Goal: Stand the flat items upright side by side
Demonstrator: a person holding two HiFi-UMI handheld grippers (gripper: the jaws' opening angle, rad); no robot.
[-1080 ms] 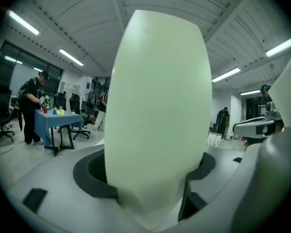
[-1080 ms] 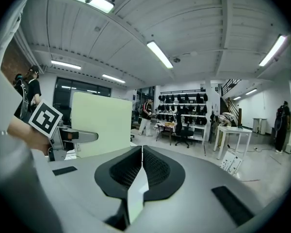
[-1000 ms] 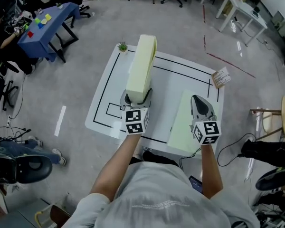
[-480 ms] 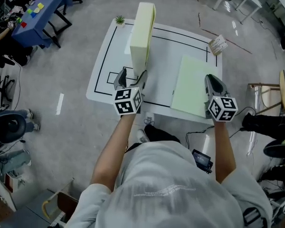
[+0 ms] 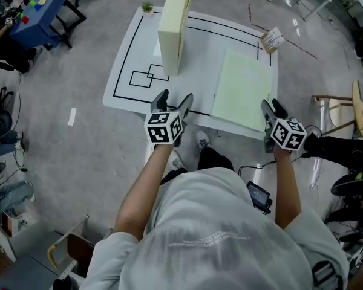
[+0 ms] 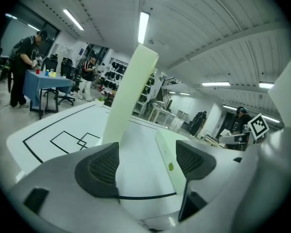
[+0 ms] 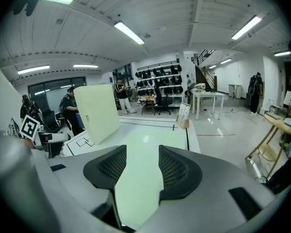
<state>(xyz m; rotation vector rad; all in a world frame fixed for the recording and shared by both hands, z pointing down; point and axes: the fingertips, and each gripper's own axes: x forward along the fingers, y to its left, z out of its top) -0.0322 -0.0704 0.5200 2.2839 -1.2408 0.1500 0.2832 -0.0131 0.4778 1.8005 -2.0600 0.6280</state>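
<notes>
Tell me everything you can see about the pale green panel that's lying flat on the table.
The flat panel is a pale green rectangular board, smooth and matte, with a small green dot on one side edge. It lies flat on the right part of the white table, reaching almost to the near edge, well apart from the upright panel. The right gripper is at its near right corner. Its jaws have just been opening, and the panel shows in the gap without the pads pressing it.
</notes>
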